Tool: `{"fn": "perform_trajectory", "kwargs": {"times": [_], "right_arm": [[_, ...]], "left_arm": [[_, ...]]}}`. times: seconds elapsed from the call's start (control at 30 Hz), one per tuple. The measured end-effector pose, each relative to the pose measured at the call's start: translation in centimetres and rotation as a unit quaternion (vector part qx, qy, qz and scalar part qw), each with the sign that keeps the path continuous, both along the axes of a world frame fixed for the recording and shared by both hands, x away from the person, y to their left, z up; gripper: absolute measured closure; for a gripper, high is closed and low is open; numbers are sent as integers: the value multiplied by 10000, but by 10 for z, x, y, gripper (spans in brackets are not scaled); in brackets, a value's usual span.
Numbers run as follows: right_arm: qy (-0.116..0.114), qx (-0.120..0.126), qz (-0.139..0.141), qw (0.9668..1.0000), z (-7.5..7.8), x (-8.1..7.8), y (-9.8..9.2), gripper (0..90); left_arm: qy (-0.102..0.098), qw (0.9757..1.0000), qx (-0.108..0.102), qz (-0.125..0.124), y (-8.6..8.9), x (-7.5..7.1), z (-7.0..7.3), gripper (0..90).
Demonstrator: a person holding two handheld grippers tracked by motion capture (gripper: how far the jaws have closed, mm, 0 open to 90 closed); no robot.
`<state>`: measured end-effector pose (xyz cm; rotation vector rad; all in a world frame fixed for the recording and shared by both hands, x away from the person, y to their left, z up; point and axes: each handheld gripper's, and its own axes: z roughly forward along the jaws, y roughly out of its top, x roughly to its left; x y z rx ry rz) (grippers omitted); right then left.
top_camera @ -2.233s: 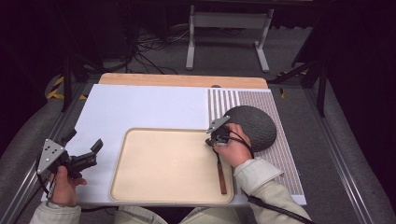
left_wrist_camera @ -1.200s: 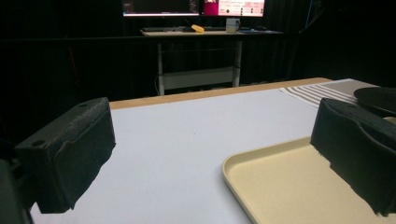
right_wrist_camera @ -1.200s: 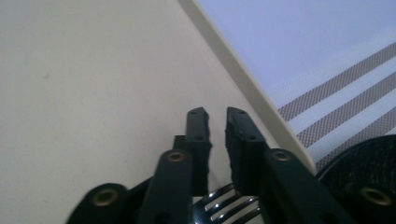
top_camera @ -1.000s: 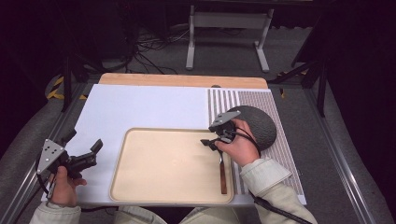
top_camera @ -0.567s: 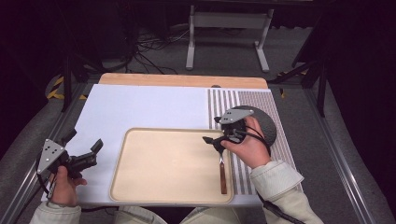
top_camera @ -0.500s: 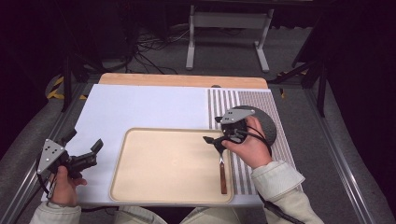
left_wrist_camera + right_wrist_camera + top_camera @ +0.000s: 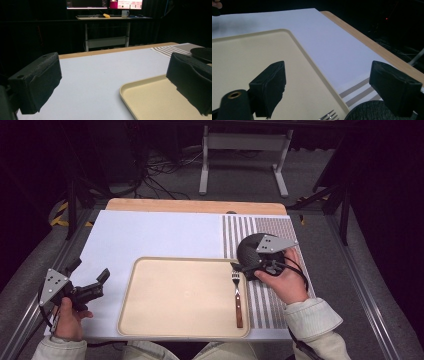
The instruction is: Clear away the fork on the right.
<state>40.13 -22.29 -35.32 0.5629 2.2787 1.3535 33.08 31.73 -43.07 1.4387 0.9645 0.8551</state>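
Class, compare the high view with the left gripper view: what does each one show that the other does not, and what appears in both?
High view alone: the fork lying along the tray's right side, both hands, and the right gripper by the dark round object.

Left gripper view alone: lit monitors on a far desk, and the left gripper jaws up close, spread apart.

Shared: the beige tray, the white mat and the striped mat.

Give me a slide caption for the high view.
Fork lies at the right edge of the beige tray; both open tools, left and right, grip nothing.
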Motion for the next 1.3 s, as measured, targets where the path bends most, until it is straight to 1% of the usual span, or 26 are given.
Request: {"fn": "perform_trajectory", "kwargs": {"times": [0.07,0.23,0.4,0.43,0.53,0.7,0.93,1.13,1.3], "right_arm": [[-66,77,-38,9999,1,-3,-7,151],[-108,310,-125,9994,-1,-10,-23,144],[-178,482,-245,9984,-6,-19,-41,141],[-178,482,-245,9984,-6,-19,-41,141],[-196,585,-413,9972,-11,-24,-55,140],[-210,819,-580,9947,-20,-31,-72,136],[-167,1023,-814,9913,-38,-39,-94,130],[-171,1193,-936,9883,-50,-43,-106,127],[-112,1272,-1049,9862,-60,-47,-113,124]], "left_arm": [[-12,10000,-5,7,0,0,0,4],[-5,10000,-19,23,0,0,0,4],[7,10000,-10,41,1,0,0,4],[7,10000,-10,41,1,0,0,5],[4,10000,-11,42,0,0,0,4],[19,10000,2,56,1,0,0,5],[9,10000,3,66,0,0,0,5],[7,10000,1,68,1,0,0,5],[17,10000,1,75,1,0,-1,5]]}}
